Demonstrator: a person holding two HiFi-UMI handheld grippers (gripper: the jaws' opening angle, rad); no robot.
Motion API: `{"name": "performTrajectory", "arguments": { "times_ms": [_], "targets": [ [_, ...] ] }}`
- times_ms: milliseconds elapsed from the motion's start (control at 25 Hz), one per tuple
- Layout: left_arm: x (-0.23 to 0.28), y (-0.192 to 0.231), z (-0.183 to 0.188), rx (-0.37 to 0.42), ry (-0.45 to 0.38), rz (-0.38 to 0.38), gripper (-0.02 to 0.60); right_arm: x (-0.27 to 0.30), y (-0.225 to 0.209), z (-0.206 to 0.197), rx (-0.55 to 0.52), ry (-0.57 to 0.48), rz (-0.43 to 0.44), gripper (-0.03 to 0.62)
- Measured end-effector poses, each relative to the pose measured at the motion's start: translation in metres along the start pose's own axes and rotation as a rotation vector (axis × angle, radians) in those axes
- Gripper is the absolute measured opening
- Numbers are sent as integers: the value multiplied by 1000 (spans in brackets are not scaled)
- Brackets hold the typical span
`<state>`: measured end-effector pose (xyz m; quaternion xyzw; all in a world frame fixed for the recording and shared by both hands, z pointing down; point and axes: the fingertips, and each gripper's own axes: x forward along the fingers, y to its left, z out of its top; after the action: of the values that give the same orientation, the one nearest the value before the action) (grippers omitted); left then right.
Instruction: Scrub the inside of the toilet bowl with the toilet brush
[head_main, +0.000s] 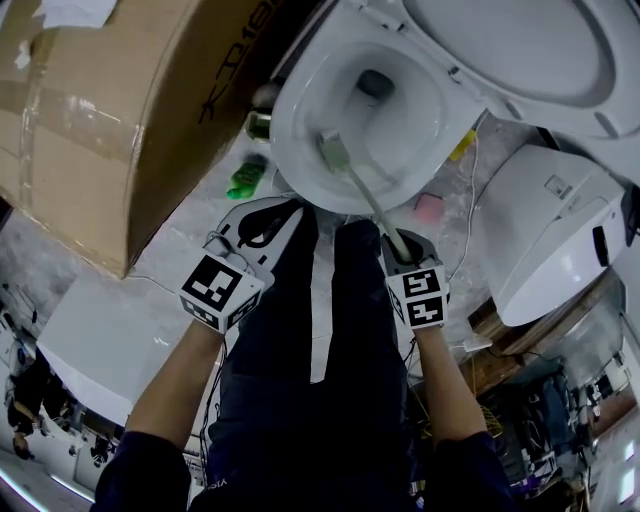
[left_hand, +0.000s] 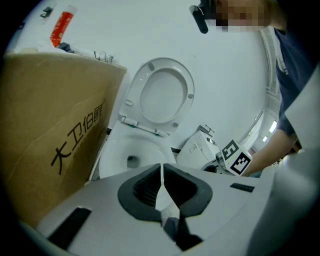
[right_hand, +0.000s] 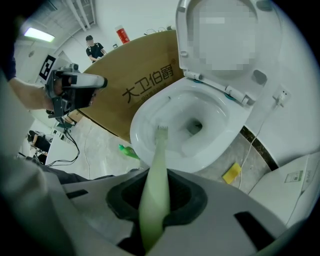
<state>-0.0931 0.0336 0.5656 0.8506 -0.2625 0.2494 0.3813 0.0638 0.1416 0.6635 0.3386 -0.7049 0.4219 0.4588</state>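
Note:
The white toilet bowl (head_main: 290, 130) stands open with its seat and lid (head_main: 520, 50) raised. A toilet brush (head_main: 352, 175) with a pale green handle reaches into the bowl, its head resting against the near inner wall. My right gripper (head_main: 400, 245) is shut on the handle's end, just outside the front rim. In the right gripper view the brush (right_hand: 159, 150) runs from the jaws (right_hand: 155, 200) up into the bowl (right_hand: 145, 125). My left gripper (head_main: 262, 222) hovers left of the bowl's front, shut with nothing in it (left_hand: 161, 192).
A large cardboard box (head_main: 110, 120) stands close on the bowl's left. A green bottle (head_main: 245, 178) lies on the floor between them. A yellow sponge (head_main: 462, 147) and a cable lie to the right, beside another white toilet unit (head_main: 550, 230). My legs fill the floor below.

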Motion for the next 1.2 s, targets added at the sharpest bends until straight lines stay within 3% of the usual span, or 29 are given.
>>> {"name": "performTrajectory", "arguments": {
  "times_ms": [560, 1200],
  "targets": [
    [-14, 24, 7, -18, -18, 16, 42, 5, 5, 45, -12, -42, -6, 63],
    [-1, 32, 23, -8, 2, -6, 43, 11, -35, 93, -15, -90, -59, 64]
  ]
}}
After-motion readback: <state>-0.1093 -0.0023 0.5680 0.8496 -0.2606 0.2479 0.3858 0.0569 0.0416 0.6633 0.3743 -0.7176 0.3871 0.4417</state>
